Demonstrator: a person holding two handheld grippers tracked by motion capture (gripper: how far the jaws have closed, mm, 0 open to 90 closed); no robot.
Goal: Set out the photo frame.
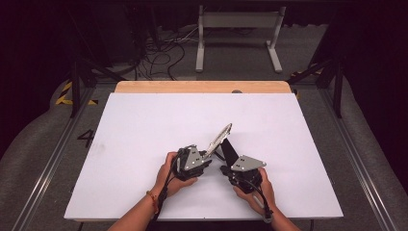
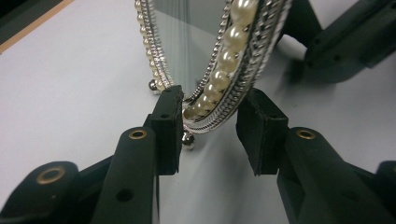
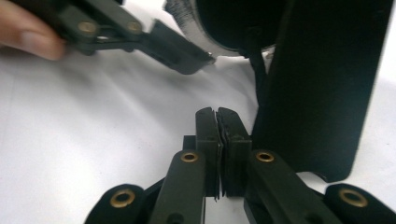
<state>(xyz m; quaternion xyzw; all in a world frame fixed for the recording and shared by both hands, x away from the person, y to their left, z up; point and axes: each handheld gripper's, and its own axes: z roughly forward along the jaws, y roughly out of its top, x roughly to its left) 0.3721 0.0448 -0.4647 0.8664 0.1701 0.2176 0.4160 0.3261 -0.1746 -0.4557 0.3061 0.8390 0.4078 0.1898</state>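
The left tool (image 2: 210, 135) is let go around the frame (image 2: 224, 70); the right tool (image 3: 218, 135) beside it is clenched, holding nothing.

White table (image 1: 144, 125); pearl-rimmed frame (image 1: 220, 136) propped on black stand (image 1: 228, 150)

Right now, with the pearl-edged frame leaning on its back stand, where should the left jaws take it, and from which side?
Grip the bottom rim of the pearl-edged frame, coming from the front, low and level with the table. The rim is thin there and already sits between the left gripper jaws. The black back stand blocks the rear side.
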